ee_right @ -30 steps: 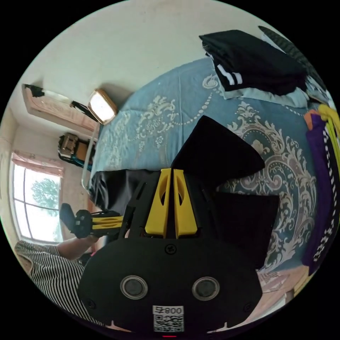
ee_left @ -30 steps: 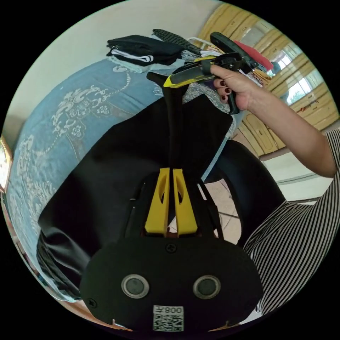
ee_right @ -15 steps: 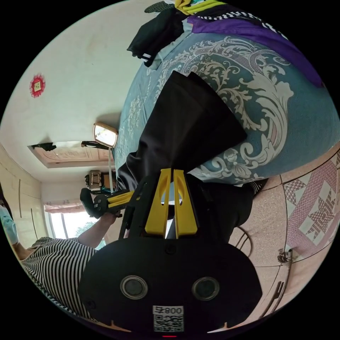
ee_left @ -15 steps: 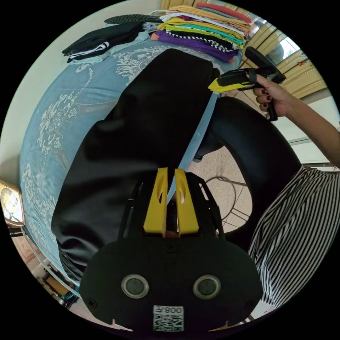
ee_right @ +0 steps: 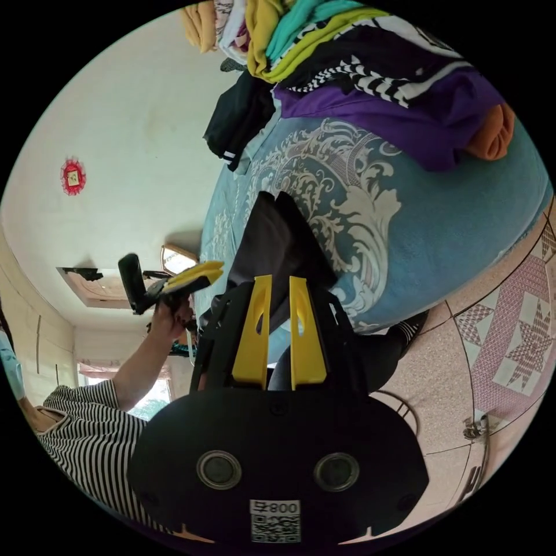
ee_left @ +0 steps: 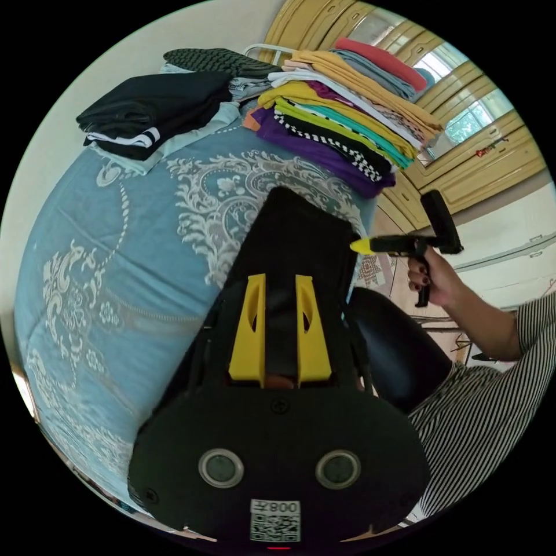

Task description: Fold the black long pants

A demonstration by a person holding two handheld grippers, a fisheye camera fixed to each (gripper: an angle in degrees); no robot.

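Black long pants (ee_left: 289,231) lie as a folded strip near the edge of a bed covered with a blue quilt (ee_left: 116,260) patterned in white scrollwork. In the left gripper view the left gripper (ee_left: 280,289) sits over the dark cloth with its yellow jaws parted and nothing clamped between them. The right gripper (ee_left: 362,246) shows in that view held in a hand (ee_left: 434,281) just off the bed's edge beside the pants, though whether it touches the cloth is hard to tell. In the right gripper view the right gripper (ee_right: 280,289) has its jaws apart and empty, the pants (ee_right: 272,243) just beyond them, and the left gripper (ee_right: 197,277) is raised in the other hand (ee_right: 171,318). Open quilt lies between the pants and a stack of colourful folded clothes (ee_left: 341,116) and a pile of black folded clothes (ee_left: 150,110). The right gripper view adds a patterned tile floor (ee_right: 498,347) below the bed, a pale wall (ee_right: 116,116) and a striped sleeve (ee_right: 87,417).
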